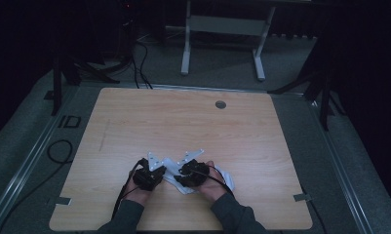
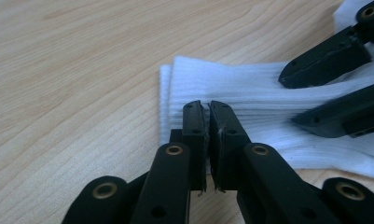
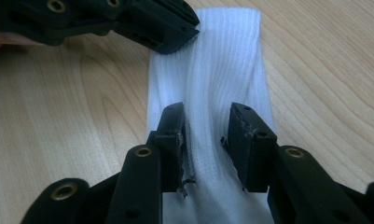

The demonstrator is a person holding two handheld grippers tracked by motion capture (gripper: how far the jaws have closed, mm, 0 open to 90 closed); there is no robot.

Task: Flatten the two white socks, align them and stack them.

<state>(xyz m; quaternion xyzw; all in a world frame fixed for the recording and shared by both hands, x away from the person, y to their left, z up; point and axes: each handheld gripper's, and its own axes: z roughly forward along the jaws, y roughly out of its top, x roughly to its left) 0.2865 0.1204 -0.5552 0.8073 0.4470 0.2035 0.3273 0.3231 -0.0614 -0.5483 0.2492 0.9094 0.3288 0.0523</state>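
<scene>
Both hand-held grippers sit close together over a white ribbed sock [image 1: 176,171] near the six o'clock edge of the tabletop [image 1: 193,122], each carried in one of the person's hands. Seen from the high view, the left hand-held gripper [image 1: 156,171] lies at about nine o'clock of the sock and the right hand-held gripper [image 1: 182,174] at about three o'clock, with the sock's far end [image 1: 227,179] trailing out past the right hand. In the left gripper view, the left hand-held gripper [image 2: 207,108] has its jaws brought together with only a thin slit between the pads; they stand at the folded cuff edge of the sock [image 2: 240,88], though whether any cloth is pinched between them I cannot tell. In the right gripper view, the right hand-held gripper [image 3: 205,119] has its jaws partly apart, straddling a raised ridge of the sock [image 3: 222,60], with the cloth bunched between the pads and touching them on both sides. The left gripper's jaws reach in at that view's eleven o'clock, resting at the sock's edge.
</scene>
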